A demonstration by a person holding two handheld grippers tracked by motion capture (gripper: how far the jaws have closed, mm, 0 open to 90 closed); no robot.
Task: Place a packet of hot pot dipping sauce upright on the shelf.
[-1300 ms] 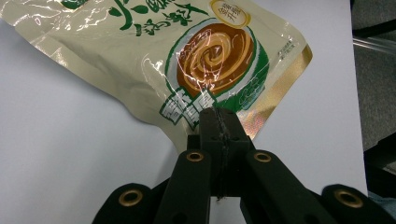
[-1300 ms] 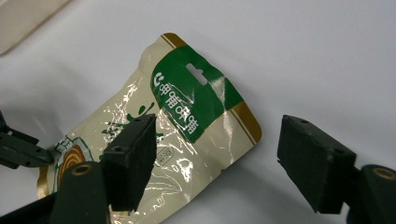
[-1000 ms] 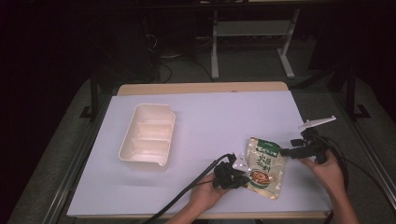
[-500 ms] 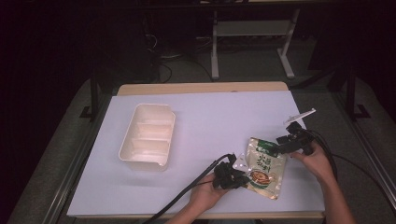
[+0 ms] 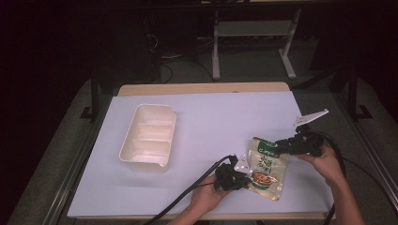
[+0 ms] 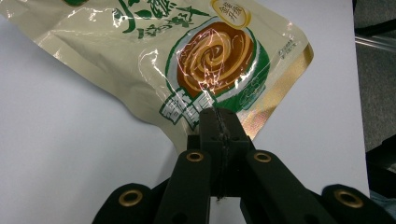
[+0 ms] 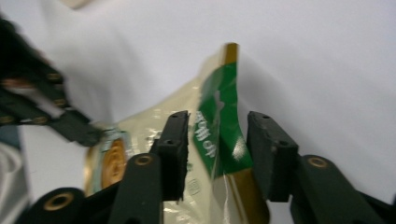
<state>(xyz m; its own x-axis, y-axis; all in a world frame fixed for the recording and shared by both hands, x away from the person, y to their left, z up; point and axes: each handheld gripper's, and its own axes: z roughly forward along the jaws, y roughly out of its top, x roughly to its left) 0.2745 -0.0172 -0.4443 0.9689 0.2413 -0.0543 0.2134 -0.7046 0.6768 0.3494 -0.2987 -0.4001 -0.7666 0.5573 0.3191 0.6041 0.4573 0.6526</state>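
My left gripper [image 6: 219, 116] has its jaws clamped tight on the bottom edge of the food pouch [image 6: 187, 60], just beside the gold side seam. My right gripper [image 7: 217, 154] has just been closing its jaws; they stand half-wide with the pouch's green top edge between them, and a gap shows between the far pad and the film, so they are not yet pressing.

In the high view, the pouch [image 5: 268, 165] lies near the counter's [image 5: 225, 117] front right corner, stretched between my left gripper [image 5: 234, 177] and right gripper [image 5: 293, 143]. The counter's right edge is close behind my right hand [image 5: 324, 161]. To the left there is broad bare surface, and the cream divided tray [image 5: 149, 137] sits well apart.
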